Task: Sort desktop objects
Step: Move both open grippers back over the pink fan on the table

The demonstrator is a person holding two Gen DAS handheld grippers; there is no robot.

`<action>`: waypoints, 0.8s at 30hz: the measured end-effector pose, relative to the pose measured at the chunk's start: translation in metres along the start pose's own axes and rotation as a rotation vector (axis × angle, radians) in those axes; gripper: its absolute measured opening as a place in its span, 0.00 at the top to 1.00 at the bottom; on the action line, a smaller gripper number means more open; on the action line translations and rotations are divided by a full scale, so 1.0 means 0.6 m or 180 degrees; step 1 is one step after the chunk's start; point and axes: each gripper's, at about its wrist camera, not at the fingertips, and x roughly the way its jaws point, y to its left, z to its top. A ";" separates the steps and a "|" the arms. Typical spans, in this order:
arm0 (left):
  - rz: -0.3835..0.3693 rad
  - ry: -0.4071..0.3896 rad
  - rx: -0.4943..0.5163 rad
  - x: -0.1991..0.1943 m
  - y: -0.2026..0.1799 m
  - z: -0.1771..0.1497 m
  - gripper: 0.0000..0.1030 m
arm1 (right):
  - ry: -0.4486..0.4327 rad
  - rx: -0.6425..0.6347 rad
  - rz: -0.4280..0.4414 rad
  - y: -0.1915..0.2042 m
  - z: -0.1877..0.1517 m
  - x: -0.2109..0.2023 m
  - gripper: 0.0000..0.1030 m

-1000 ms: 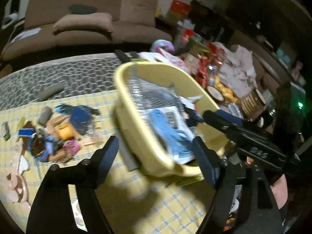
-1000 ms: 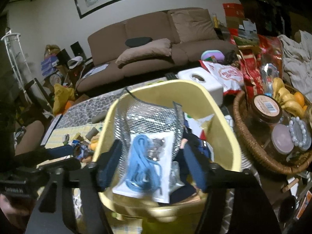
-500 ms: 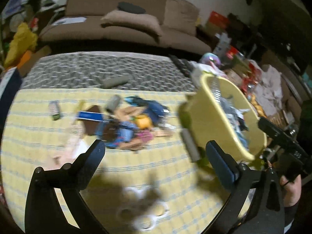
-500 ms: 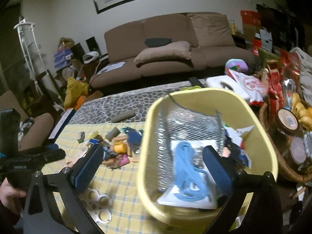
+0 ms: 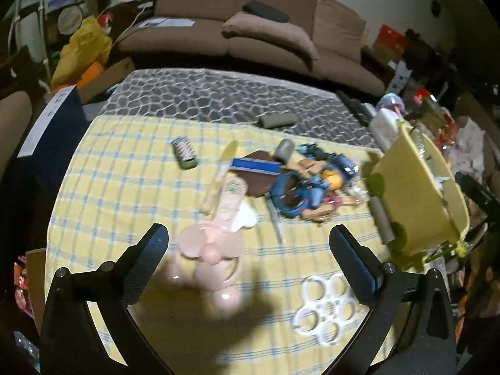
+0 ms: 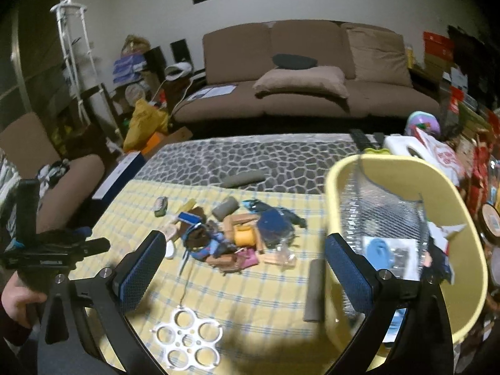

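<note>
Both grippers empty and spread wide, nothing between the pads; left gripper [image 5: 248, 250] hangs over the yellow checked cloth [image 5: 125, 193] above a pink fan-like toy [image 5: 209, 256], probably lining up the next pick; right gripper [image 6: 243, 268] is held low by the near edge, its right finger in front of the yellow basket [image 6: 468, 250], which sits at the cloth's right end so sorted things have a short trip; basket already holds a silver mesh bag [image 6: 381, 212] and a packet with a blue cord [image 6: 379, 251]; unsorted pile [image 5: 300, 184] sits mid-cloth, well apart from the basket; white ring holder [image 6: 187, 340] lies alone near the front; grey roll [image 6: 314, 290] lies just beside the basket wall; versus a second ago both views were filled by the basket, close over the packet; now both have pulled back and swung left toward the pile, jaws wider
</note>
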 end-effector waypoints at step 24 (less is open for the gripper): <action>0.0322 0.0404 0.0424 0.126 0.055 -0.094 0.00 | 0.0583 -0.0002 0.0292 0.087 -0.033 0.141 0.01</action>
